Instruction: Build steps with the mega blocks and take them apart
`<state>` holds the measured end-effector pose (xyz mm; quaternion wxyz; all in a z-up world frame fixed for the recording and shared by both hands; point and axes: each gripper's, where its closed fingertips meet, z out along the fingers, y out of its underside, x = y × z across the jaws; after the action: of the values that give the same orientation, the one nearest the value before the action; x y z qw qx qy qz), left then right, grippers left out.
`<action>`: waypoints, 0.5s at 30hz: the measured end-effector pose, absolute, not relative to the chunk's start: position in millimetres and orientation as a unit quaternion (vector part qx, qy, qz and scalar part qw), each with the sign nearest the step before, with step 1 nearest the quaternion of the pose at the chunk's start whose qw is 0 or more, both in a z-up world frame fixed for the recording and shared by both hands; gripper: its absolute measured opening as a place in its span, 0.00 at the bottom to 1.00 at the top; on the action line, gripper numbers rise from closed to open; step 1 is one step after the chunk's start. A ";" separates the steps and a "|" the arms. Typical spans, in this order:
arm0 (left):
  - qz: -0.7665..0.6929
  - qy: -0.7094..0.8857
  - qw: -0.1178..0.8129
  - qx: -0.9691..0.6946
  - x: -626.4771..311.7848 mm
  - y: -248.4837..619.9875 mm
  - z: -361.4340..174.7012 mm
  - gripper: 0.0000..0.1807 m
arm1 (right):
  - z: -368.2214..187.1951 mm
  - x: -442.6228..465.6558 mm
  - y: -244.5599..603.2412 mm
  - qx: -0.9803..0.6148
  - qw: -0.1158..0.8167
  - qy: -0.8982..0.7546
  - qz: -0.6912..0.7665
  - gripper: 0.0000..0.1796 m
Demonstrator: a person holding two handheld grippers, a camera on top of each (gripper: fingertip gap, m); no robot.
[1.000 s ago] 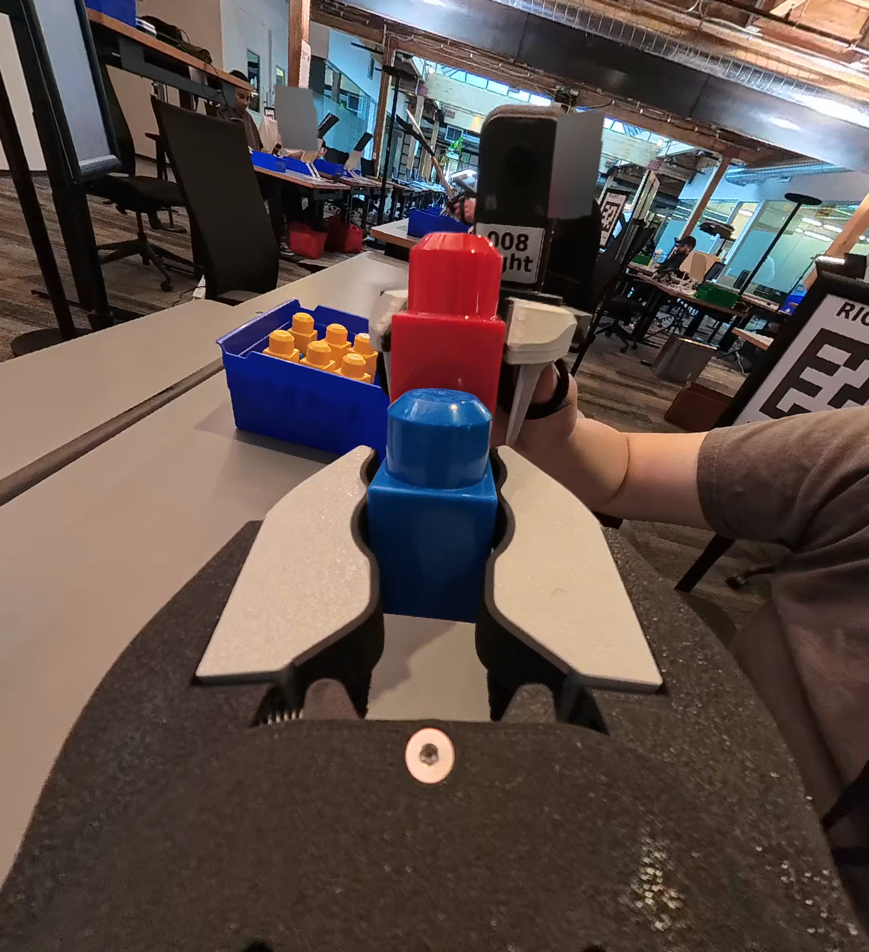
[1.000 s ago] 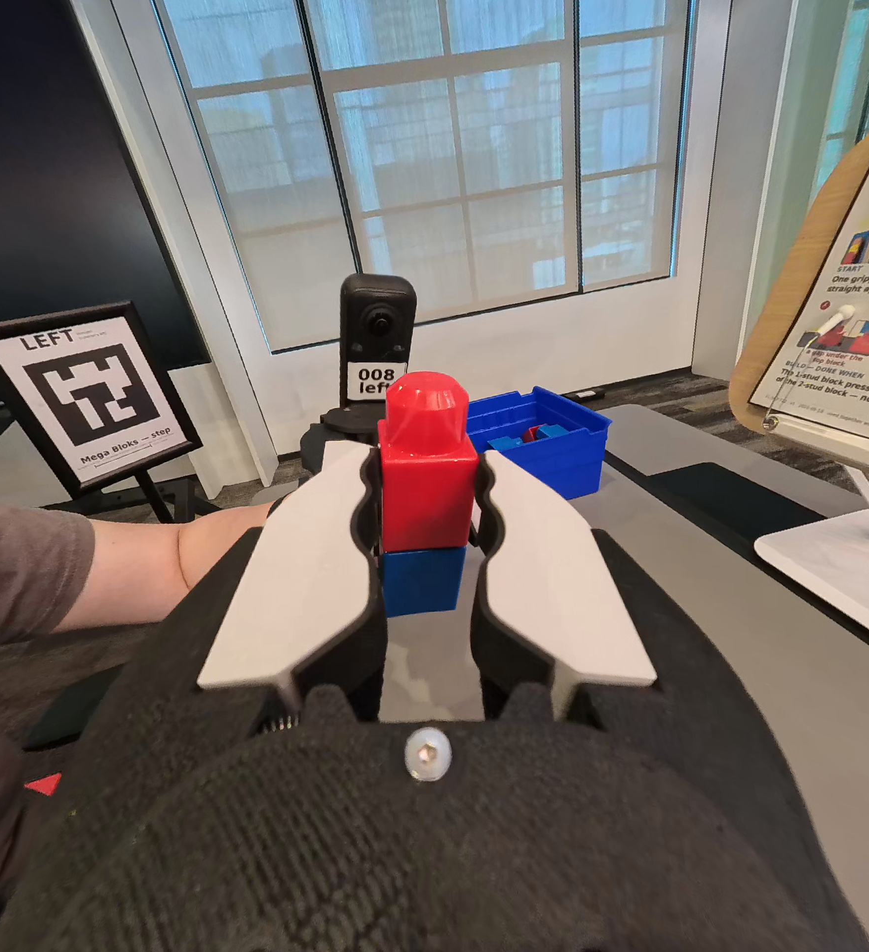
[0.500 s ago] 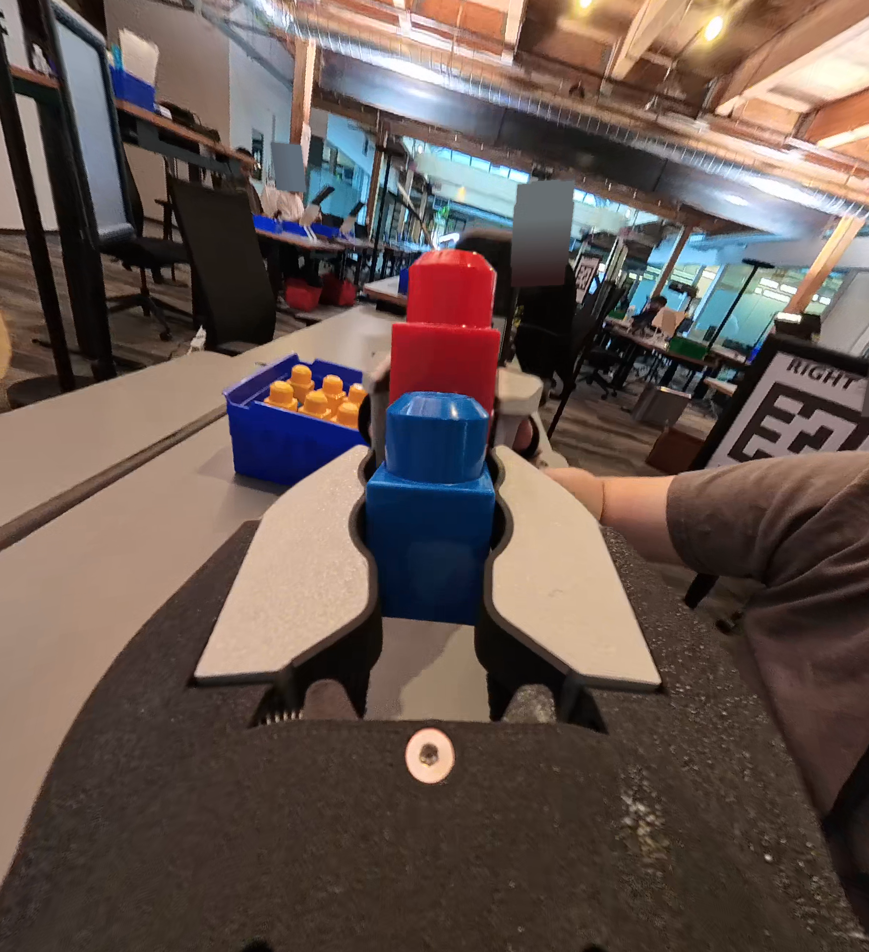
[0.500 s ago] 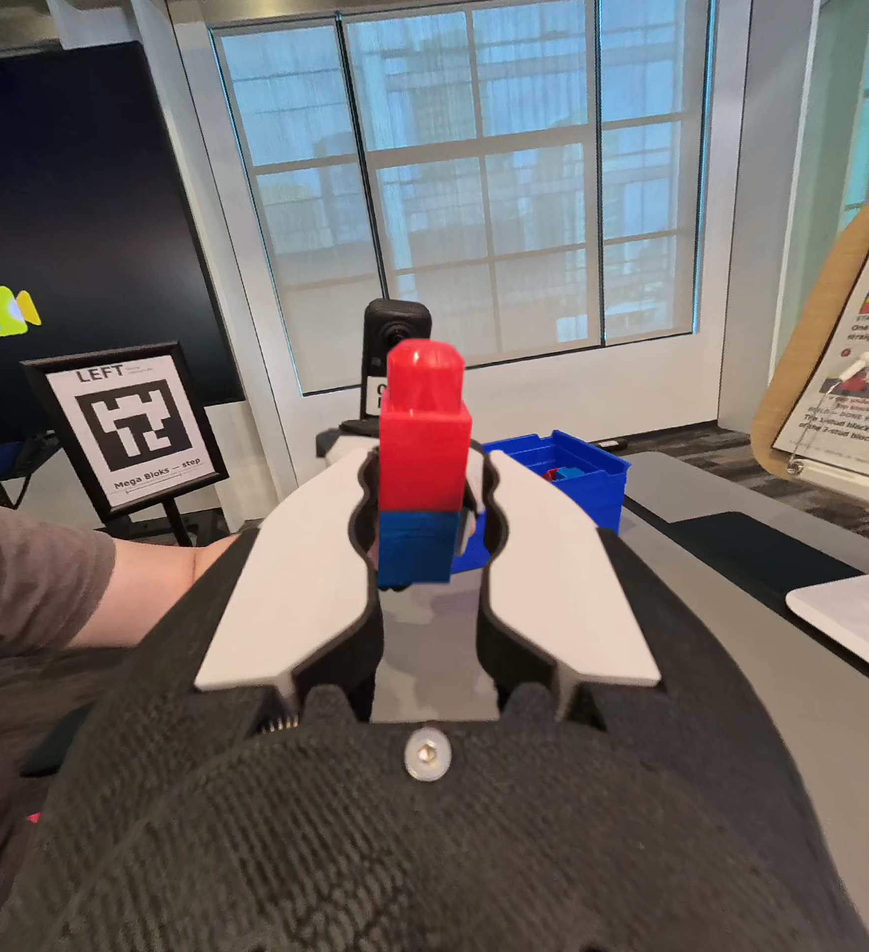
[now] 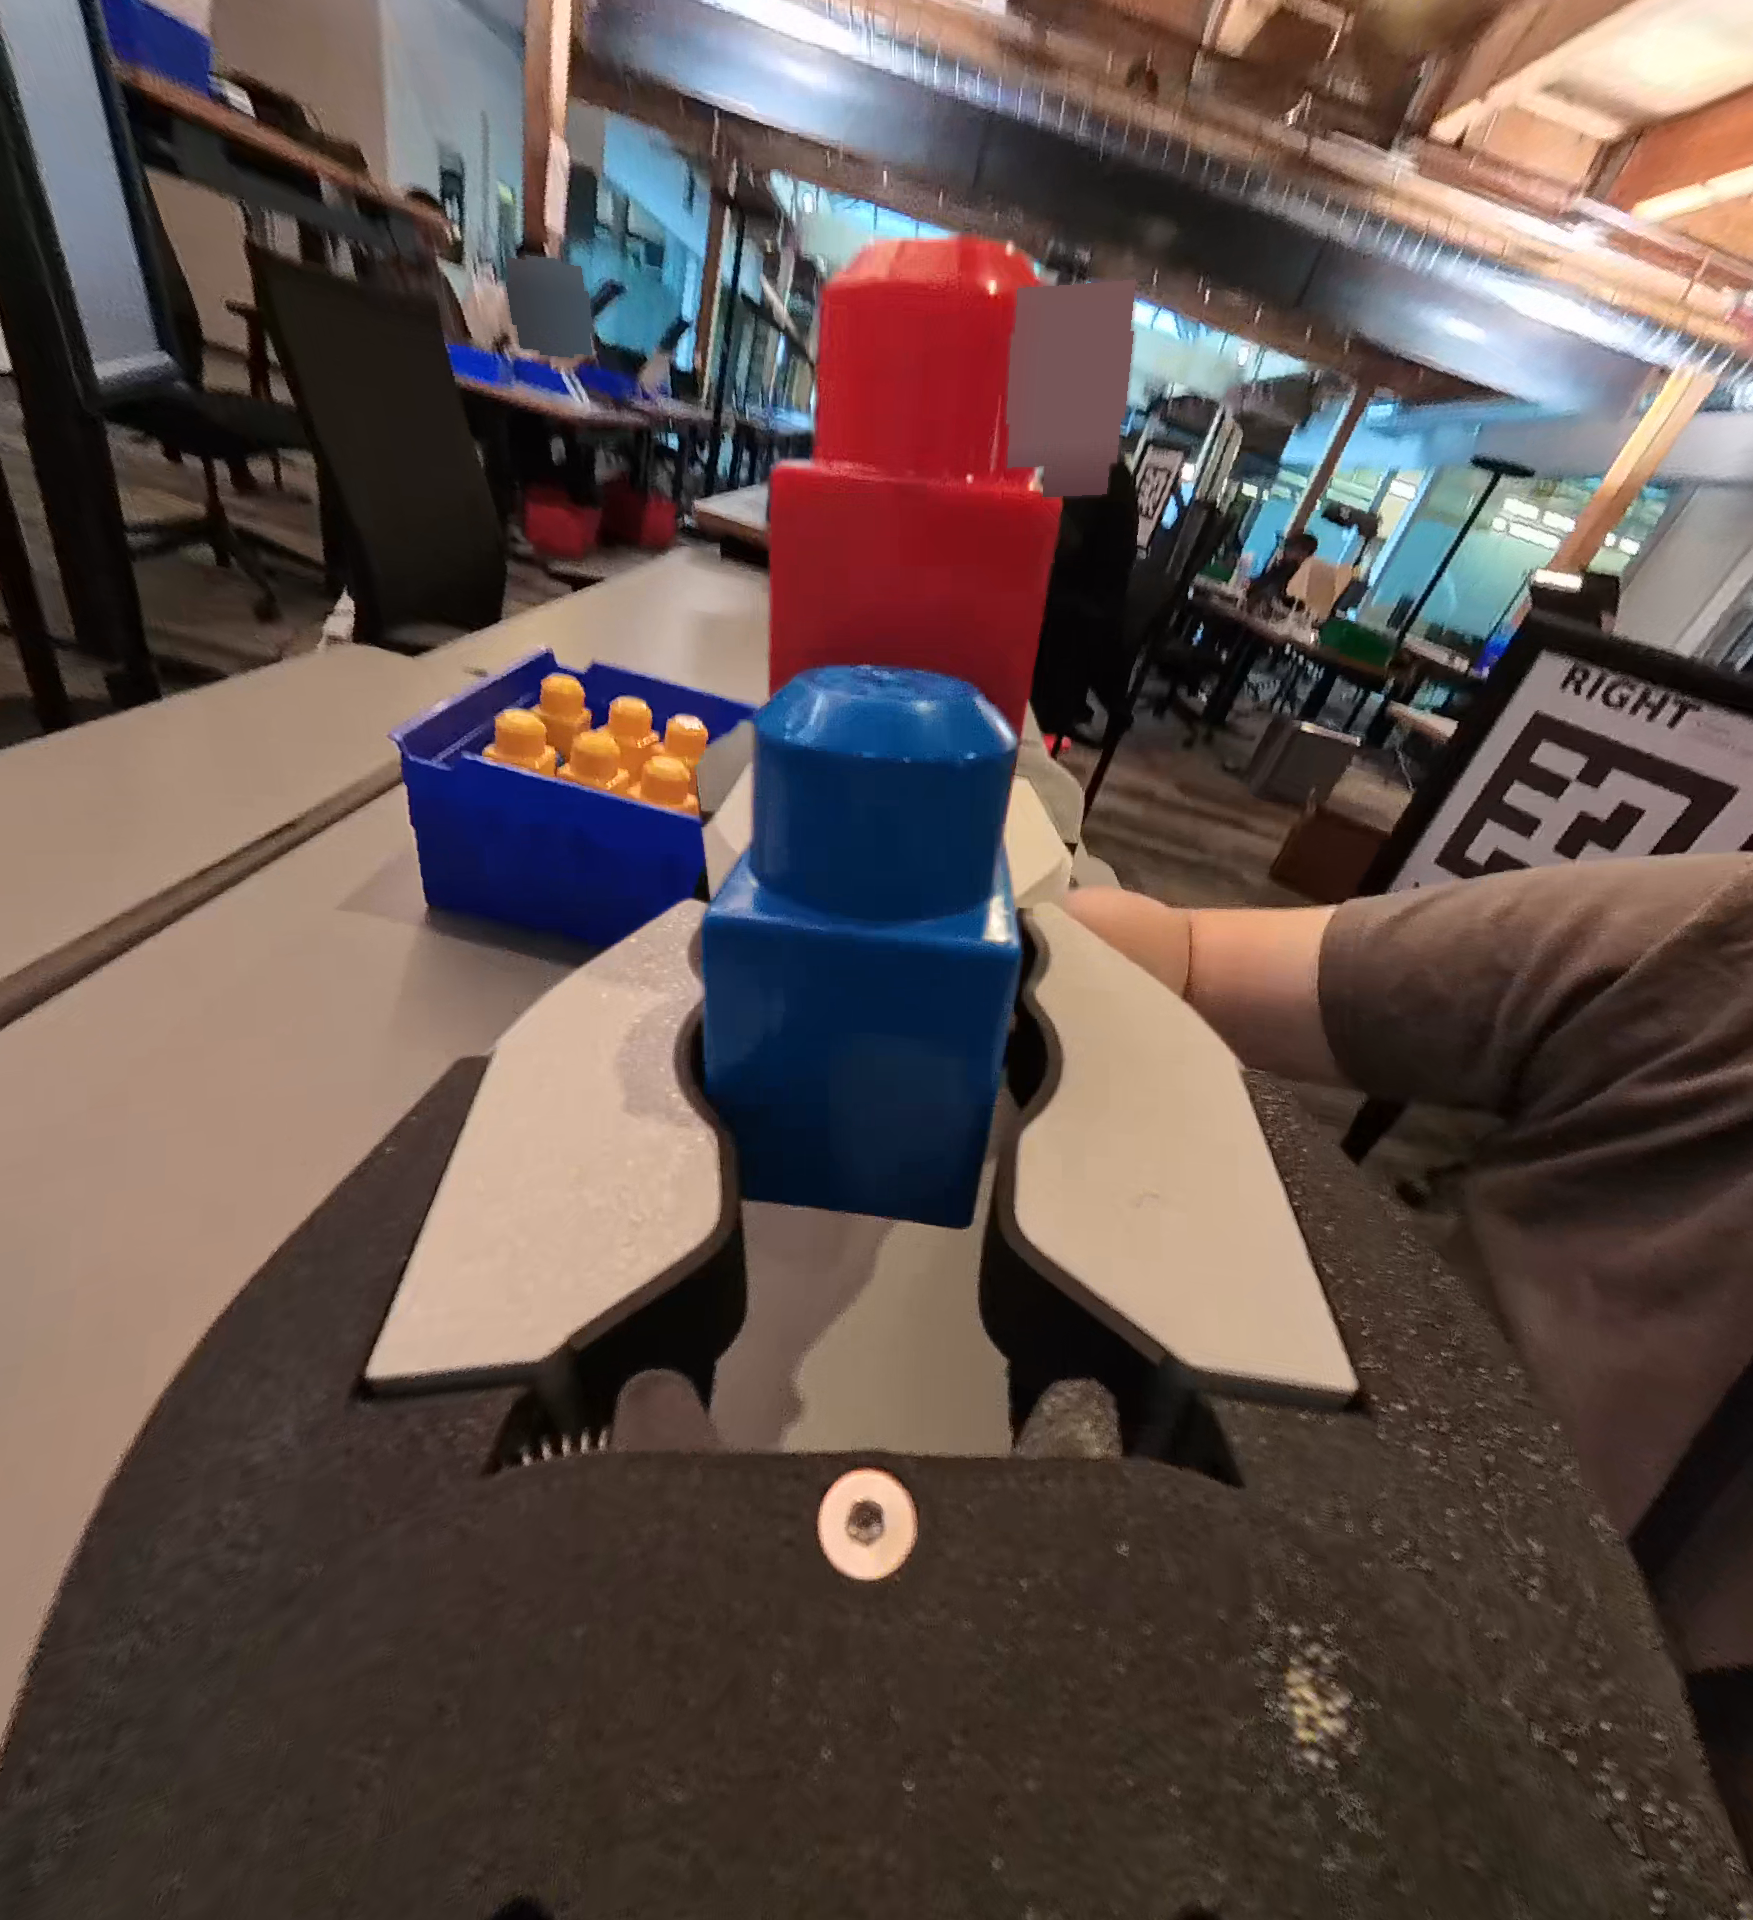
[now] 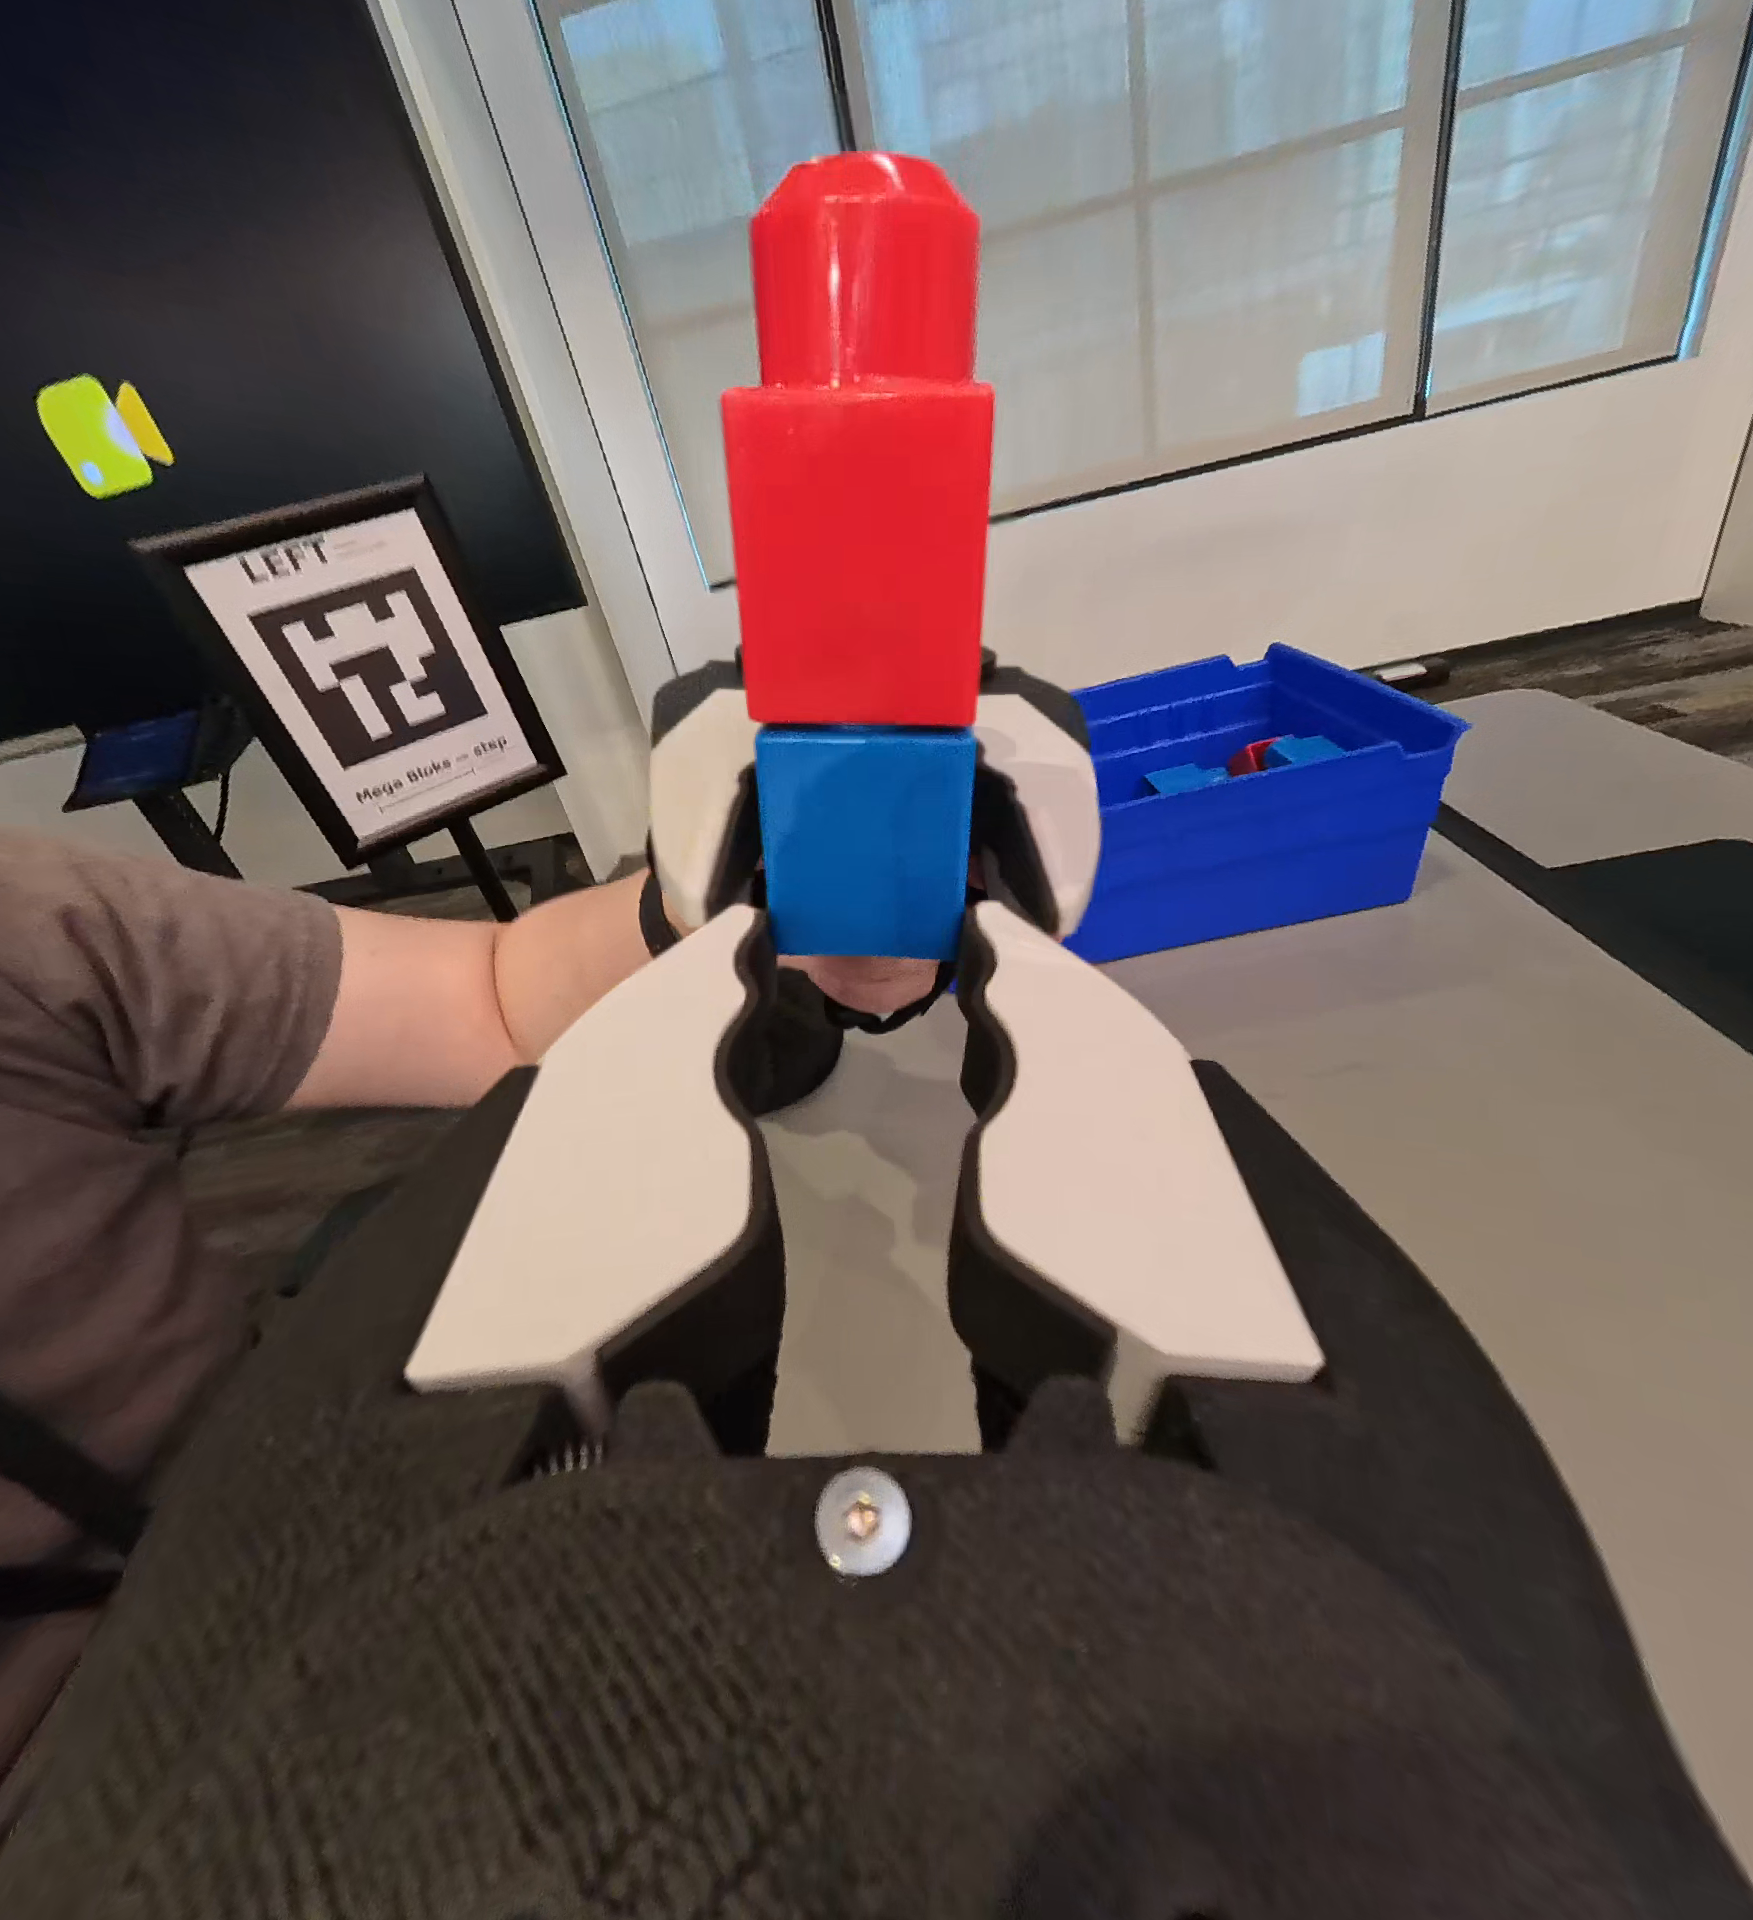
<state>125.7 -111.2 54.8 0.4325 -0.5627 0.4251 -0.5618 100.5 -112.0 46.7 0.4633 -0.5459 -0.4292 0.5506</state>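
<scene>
A blue two-stud block (image 5: 851, 1039) carries a red block (image 5: 913, 582) on its far stud, forming a step. It is held above the grey table (image 5: 176, 1091). My left gripper (image 5: 856, 935) is shut on the near end of the blue block, below its bare stud. In the right wrist view the red block (image 6: 856, 551) stands on the blue block (image 6: 861, 831). My right gripper (image 6: 859, 925) pinches the blue block's lower end with its fingertips, under the red block. The left gripper's fingers (image 6: 695, 810) flank the block from the far side.
A blue bin (image 5: 539, 862) of orange blocks (image 5: 602, 748) sits on the table behind the step. Another blue bin (image 6: 1267, 852) with blue and red pieces stands to the right. Marker signs (image 6: 373, 665) (image 5: 1599, 810) stand off the table. The person's arm (image 5: 1474, 1039) reaches across.
The right gripper let go of the red block and slid down, and its tips now close on the blue block. The step rose in both views. The left gripper kept its hold.
</scene>
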 end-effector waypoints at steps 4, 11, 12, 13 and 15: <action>-0.573 0.414 0.439 -0.554 124.0 -108.0 55.4 0.25 | 43.5 99.6 -111.4 -0.552 0.466 -0.445 0.529 0.19; -0.549 0.405 0.464 -0.565 116.2 -98.3 58.7 0.25 | 59.7 125.1 -96.8 -0.552 0.490 -0.453 0.500 0.24; -0.544 0.410 0.457 -0.572 117.9 -98.6 54.0 0.25 | 68.8 131.1 -94.0 -0.547 0.502 -0.435 0.510 0.26; -0.537 0.421 0.447 -0.579 122.1 -100.6 47.5 0.25 | 76.6 135.4 -92.8 -0.543 0.511 -0.420 0.518 0.27; -0.527 0.437 0.432 -0.586 133.7 -106.3 35.7 0.25 | 85.0 139.7 -88.7 -0.548 0.526 -0.396 0.515 0.32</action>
<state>133.7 -106.3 35.7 0.4323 -0.5862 0.4374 -0.5274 139.7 -88.7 85.0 0.5264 -0.5485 -0.3962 0.5148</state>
